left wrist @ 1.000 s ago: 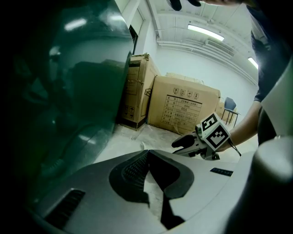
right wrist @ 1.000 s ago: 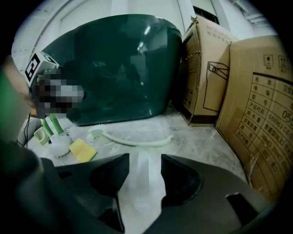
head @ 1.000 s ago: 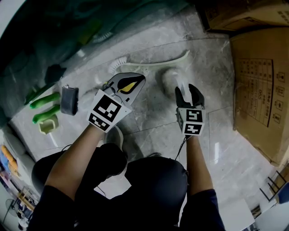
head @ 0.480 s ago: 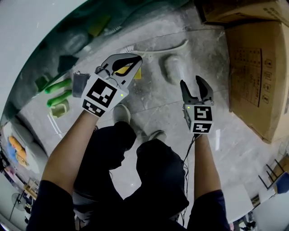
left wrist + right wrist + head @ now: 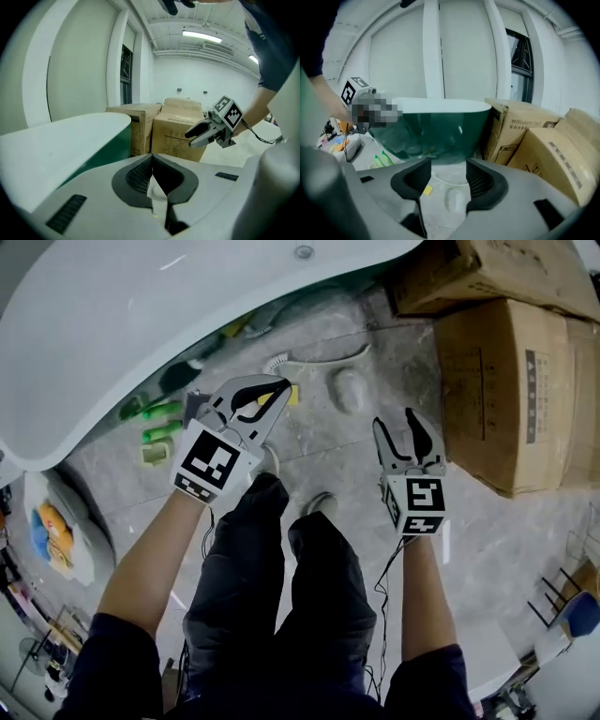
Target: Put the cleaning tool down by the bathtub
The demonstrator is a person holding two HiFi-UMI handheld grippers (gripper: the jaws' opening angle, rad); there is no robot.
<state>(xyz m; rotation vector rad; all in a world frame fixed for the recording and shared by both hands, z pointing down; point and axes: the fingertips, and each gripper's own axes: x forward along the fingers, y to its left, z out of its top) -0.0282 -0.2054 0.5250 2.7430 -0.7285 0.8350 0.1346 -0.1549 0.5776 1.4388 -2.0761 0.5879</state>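
Finds the scrubber (image 5: 349,388), a pale oval piece, lying on the grey stone floor (image 5: 487,540) at 12 o'clock of the head view, free of both grippers and near the bathtub (image 5: 141,324), white inside and green outside, filling the 10 to 11 o'clock quarter. Notes a long-handled white brush (image 5: 323,356) just beside the scrubber at its 11 o'clock, bristle end toward the tub, and a small yellow scrap (image 5: 426,190) at its 9 o'clock. Records the right gripper (image 5: 397,427) held well above the floor at 3 o'clock of centre, jaws just opened to full spread and holding nothing, with only floor, scrubber and brush handle visible far below through the gap. Records the left gripper (image 5: 279,388) at 11 o'clock of centre, likewise well above the floor, fingertips closed together on nothing. Logs green items (image 5: 161,434) on the floor at 9 o'clock of the left gripper, beside the tub base; cannot identify them. Logs cardboard boxes (image 5: 506,381) at 2 o'clock, standing near the tub end. Sees legs (image 5: 281,568) in dark trousers at 6 o'clock, between the two forearms.
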